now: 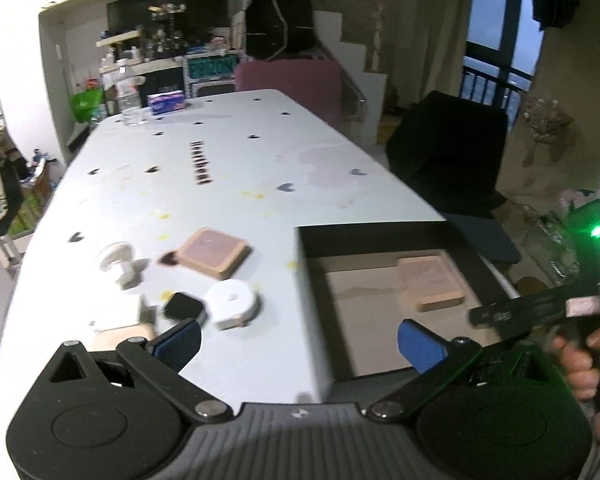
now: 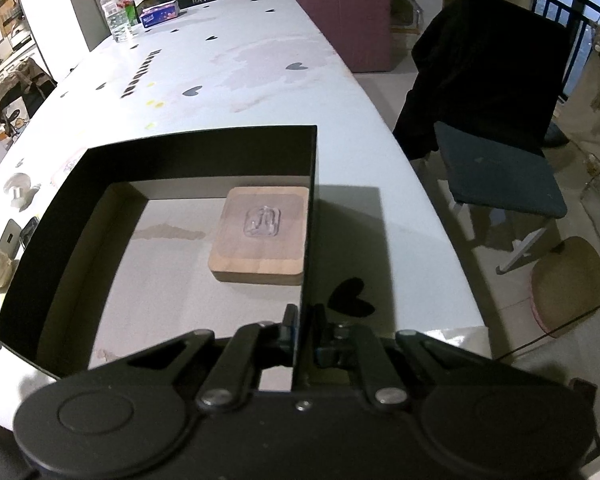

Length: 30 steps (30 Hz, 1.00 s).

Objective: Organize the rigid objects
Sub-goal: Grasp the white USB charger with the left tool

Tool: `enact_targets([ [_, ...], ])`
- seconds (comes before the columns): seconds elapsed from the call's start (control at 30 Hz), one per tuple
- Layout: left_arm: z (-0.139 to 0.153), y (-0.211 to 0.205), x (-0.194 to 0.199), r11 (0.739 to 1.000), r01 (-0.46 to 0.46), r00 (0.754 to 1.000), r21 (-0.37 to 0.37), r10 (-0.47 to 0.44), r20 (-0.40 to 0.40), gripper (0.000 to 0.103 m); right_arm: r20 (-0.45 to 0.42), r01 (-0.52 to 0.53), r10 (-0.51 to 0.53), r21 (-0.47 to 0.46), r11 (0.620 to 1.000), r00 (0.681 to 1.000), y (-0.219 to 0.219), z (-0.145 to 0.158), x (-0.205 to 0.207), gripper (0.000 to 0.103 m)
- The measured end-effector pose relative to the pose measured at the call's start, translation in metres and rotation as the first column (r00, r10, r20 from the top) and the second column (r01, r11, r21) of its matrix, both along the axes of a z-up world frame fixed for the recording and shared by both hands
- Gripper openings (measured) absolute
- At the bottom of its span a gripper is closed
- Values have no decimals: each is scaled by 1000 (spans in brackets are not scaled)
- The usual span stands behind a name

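Note:
A black open box (image 2: 220, 144) stands on the white table, and one wooden square block (image 2: 262, 234) lies on its pale floor. My right gripper (image 2: 304, 332) is shut on the box's right wall near the front corner. In the left wrist view the same box (image 1: 380, 234) and block (image 1: 430, 280) sit at right. My left gripper (image 1: 300, 344) is open and empty above the table's near edge. Loose pieces lie ahead of it at left: a second wooden block (image 1: 214, 252), a white round disc (image 1: 234, 304), a small black square (image 1: 184, 306), a white knob (image 1: 118, 262) and a beige piece (image 1: 120, 334).
At the table's far end stand a water bottle (image 2: 116, 12) and a tissue pack (image 2: 160, 14). A pink chair (image 2: 336, 12) and a dark chair (image 2: 496, 164) flank the table's right side. A hand (image 1: 580, 364) holds the right gripper's handle.

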<state>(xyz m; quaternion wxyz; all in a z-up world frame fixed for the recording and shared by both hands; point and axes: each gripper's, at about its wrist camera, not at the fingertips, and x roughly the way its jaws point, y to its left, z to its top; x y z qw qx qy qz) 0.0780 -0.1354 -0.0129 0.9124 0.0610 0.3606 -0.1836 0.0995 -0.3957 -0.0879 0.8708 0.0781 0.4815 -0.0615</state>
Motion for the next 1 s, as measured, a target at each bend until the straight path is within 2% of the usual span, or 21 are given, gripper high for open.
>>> enact_targets([
  [0.17,-9,36,-4,997,-70,997,17,69,46,103,-1,12,-12,-7,1000,1000,0,-1,1,5],
  [0.3,-18,70,0,988,-151,988,28,150,34,103,-3,13,-13,-16,1000,1000,1,0,1,5],
  [0.5,-38,123,3,958,-283,959,45,281,36,103,-3,14,-14,-24,1000,1000,2,0,0,5],
  [0.6,-47,140,3,953,-299,954,48,297,39,102,-4,13,-13,-26,1000,1000,2,0,1,5],
  [0.77,-62,157,10,956,-291,957,32,291,-4,101,-4,14,-14,-27,1000,1000,2,0,0,5],
  [0.9,-72,156,27,959,-280,958,45,283,-56,89,-4,14,-14,-27,1000,1000,2,0,0,5],
  [1.0,-77,155,42,946,-323,943,31,325,-78,86,-4,12,-13,-29,1000,1000,2,0,0,5],
])
